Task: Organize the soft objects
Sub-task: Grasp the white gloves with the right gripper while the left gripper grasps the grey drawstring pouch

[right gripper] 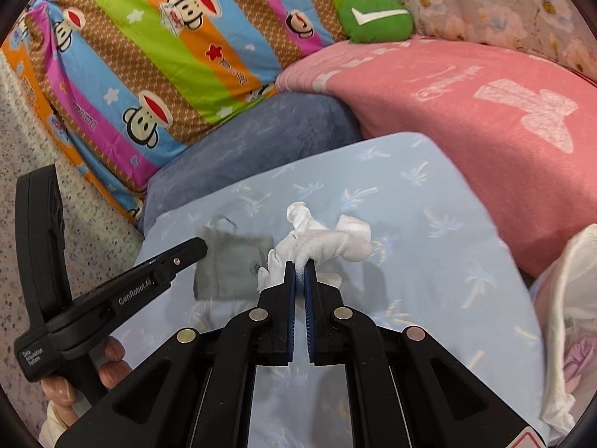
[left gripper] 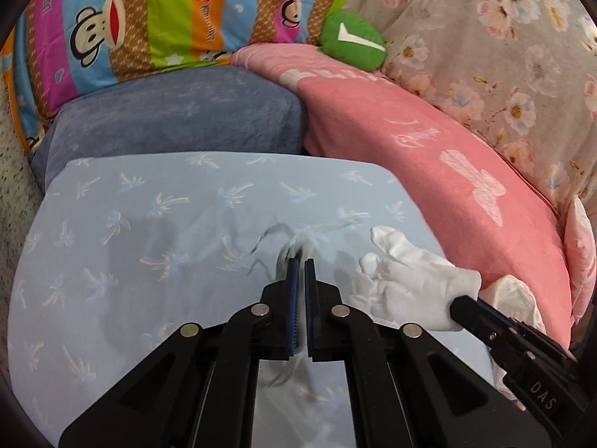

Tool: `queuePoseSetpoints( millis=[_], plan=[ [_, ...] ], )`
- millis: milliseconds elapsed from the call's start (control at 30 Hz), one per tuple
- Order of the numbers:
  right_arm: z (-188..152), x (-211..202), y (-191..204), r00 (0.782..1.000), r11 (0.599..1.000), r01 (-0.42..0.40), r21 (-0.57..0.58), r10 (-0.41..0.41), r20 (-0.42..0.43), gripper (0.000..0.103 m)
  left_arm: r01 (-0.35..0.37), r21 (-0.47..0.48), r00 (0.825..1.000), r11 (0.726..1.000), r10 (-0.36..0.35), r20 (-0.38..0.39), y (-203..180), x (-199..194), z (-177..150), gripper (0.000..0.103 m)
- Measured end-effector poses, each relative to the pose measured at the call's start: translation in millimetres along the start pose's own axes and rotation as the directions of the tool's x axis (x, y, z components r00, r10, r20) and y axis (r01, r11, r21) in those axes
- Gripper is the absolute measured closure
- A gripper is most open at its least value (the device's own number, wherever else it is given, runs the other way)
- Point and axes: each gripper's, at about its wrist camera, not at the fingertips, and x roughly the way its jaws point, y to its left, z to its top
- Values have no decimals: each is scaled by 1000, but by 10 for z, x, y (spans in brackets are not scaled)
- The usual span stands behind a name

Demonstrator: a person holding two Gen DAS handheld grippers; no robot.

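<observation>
A light blue pillow (left gripper: 149, 224) printed with palm trees fills the foreground of both views. My left gripper (left gripper: 301, 261) is shut on a thin, sheer grey mesh pouch (right gripper: 231, 268), held just above the pillow (right gripper: 429, 242). In the left wrist view the pouch (left gripper: 287, 257) shows edge-on between the fingers. To its right, my right gripper (right gripper: 299, 263) is shut on a crumpled white glove (right gripper: 328, 242), also over the pillow. In the left wrist view the glove (left gripper: 403, 272) sits right of my left gripper, with the right gripper (left gripper: 457, 304) clamped on its cuff.
Behind the pillow lie a blue-grey velvety cushion (left gripper: 179, 119), a pink pillow (left gripper: 447, 156) and a striped monkey-print cushion (left gripper: 149, 18). A green plush with a white check mark (left gripper: 352, 41) leans on a floral quilt (left gripper: 503, 56). Speckled floor (right gripper: 93, 194) lies left, a white bag (right gripper: 571, 317) right.
</observation>
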Motion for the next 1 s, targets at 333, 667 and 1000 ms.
queuePoseSetpoints(
  millis=[333, 667, 1000],
  plan=[
    [11, -826, -320, 994, 999, 22, 32, -25, 109, 98, 82, 90, 995, 993, -87, 52, -684, -397, -58, 100],
    [-28, -1462, -723, 979, 995, 56, 88, -72, 192, 98, 152, 151, 986, 977, -161, 47, -1291, -590, -198, 99],
    [-280, -1394, -842, 986, 992, 57, 109, -73, 152, 98, 9, 59, 1000, 998, -9, 4, -772, -293, -514, 20]
  ],
)
